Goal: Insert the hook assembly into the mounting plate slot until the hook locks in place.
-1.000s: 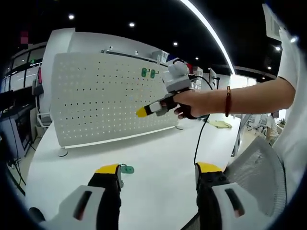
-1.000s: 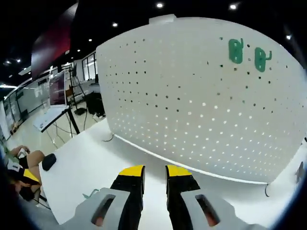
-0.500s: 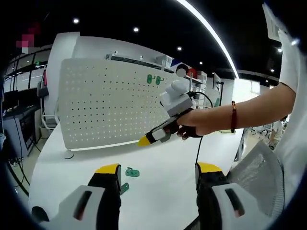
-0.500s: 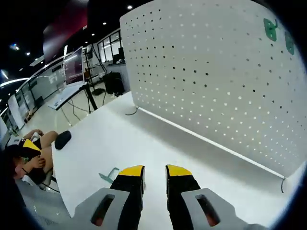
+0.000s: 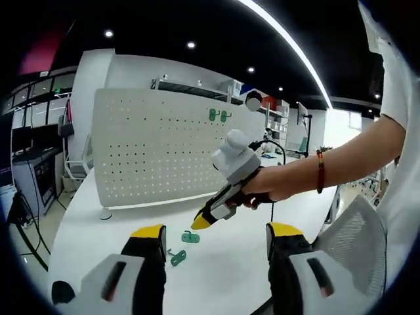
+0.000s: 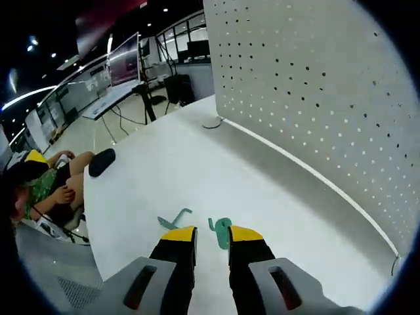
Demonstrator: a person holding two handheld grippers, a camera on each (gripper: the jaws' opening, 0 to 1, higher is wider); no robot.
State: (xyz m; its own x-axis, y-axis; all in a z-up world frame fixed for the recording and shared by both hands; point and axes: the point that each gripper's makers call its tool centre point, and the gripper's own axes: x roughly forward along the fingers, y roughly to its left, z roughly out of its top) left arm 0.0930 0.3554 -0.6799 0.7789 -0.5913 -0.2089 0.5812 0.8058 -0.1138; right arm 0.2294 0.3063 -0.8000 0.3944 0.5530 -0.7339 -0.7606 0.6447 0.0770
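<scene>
— Two green hooks lie loose on the white table [image 5: 98, 223]; which one am I going for?

— From the right gripper view, the nearer hook [image 6: 223, 231] sits just ahead of my right gripper [image 6: 212, 235], roughly in line with the gap between the jaws. The other loose hook [image 6: 174, 218] is just beside it, to the left in that view. In the left gripper view the same pair shows under the right gripper's yellow tips: one hook [image 5: 191, 237] and its neighbour [image 5: 176, 256].

— State of the tongs?

— Right jaws stand only a narrow gap apart and pinch nothing. The left gripper [image 5: 213, 233] is spread wide, empty, held back over the table edge.

— And the target?

— The pegboard [image 5: 161, 147] stands upright at the far side of the table, well apart from the loose hooks, with two mounted hooks [image 5: 219, 116] already near its top.

— What worries me?

— I judge the gap too tight for the hook lying flat; coming down like this, a jaw tip could land on it and skid it into its neighbour or toward the table edge. Pinching it by the curved end would likely let it twist, spoiling the alignment at the slot.
</scene>
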